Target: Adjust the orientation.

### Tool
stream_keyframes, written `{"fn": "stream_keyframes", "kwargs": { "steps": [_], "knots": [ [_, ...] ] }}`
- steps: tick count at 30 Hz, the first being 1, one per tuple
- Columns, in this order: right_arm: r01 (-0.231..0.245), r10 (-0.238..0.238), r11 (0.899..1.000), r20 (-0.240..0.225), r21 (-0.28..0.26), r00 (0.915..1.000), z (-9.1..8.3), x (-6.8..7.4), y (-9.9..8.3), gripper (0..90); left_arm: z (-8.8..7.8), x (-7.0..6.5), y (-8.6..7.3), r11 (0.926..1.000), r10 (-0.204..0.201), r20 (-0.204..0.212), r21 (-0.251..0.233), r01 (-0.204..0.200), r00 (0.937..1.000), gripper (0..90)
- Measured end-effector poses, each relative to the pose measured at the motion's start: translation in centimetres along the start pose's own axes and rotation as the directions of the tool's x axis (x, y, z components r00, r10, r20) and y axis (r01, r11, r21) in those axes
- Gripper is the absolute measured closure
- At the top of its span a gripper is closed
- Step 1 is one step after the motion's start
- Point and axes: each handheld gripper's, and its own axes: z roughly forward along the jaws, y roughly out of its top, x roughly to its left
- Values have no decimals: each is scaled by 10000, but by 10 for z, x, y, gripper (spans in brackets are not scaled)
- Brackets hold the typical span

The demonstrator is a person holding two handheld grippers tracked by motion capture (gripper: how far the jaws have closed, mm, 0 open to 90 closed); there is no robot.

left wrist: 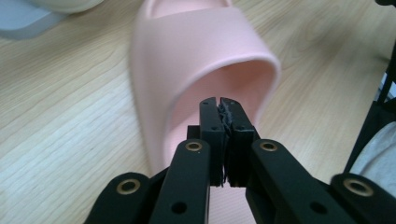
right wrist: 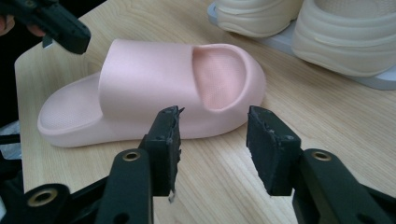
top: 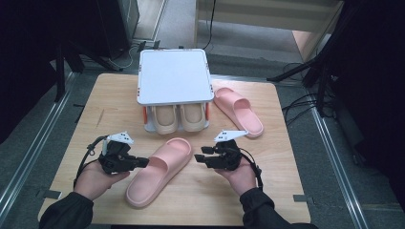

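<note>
Pink slide sandal [top: 155,171] lies sole-down on the wooden table [top: 95,100], near the front centre, between the two grippers. In the high view its long axis runs diagonally: toe end up and to the right, toward the rack; heel end down and to the left, toward the person. Material looks like one-piece moulded foam, matte and smooth outside, with a fine dotted texture on the footbed. A broad arched strap covers the forefoot; the toe opening is oval and the heel rounded. Left gripper [top: 143,162] sits at the sandal's left edge, beside the strap; in the left gripper view [left wrist: 223,105] its jaws are pressed flat together with nothing between them, tips right in front of the strap's rear opening. Right gripper [top: 199,156] sits just right of the toe; in the right gripper view [right wrist: 212,123] its jaws stand partly apart with bare table between them, sandal just beyond the tips, not touching. Second pink sandal [top: 239,110] lies to the right of the rack. White two-tier rack [top: 174,76] holds a pair of beige sandals [top: 179,118] on its lower shelf.
</note>
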Motion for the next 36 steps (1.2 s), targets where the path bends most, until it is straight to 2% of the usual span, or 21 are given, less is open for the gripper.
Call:
{"fn": "stream_keyframes", "kwargs": {
  "steps": [6, 9, 11, 15, 21, 26, 36],
  "knots": [
    [113, -115, 9999, 160, 110, 9998, 8, 6, -2, 632, -1, 10, -2, 9999, -146, -218, -88, 144, 9997, 885],
    [218, -221, 9997, 242, 129, 9995, 11, 9, -4, 737, -1, 16, -5, 9998, -193, -397, -51, 191, 9990, 884],
    [193, -195, 9998, 224, 89, 9996, 13, 11, -6, 801, 1, 22, -7, 9993, -372, -453, -38, 371, 9983, 885],
    [98, -99, 9999, 43, 115, 9999, 18, 16, -7, 859, 5, 28, -8, 9986, -523, -405, 92, 527, 9978, 885],
    [32, -23, 9993, -251, 373, 9997, 28, 21, -11, 890, 16, 29, -8, 9977, -545, -388, 375, 559, 9978, 884],
    [170, -152, 9979, -287, 625, 9995, 35, 26, -12, 890, 24, 27, -6, 9960, -468, -223, 754, 483, 9987, 882],
    [212, -197, 9962, -181, 841, 9996, 46, 24, -12, 888, 26, 29, -5, 9951, -673, -103, 716, 679, 9977, 885]
  ]
}}
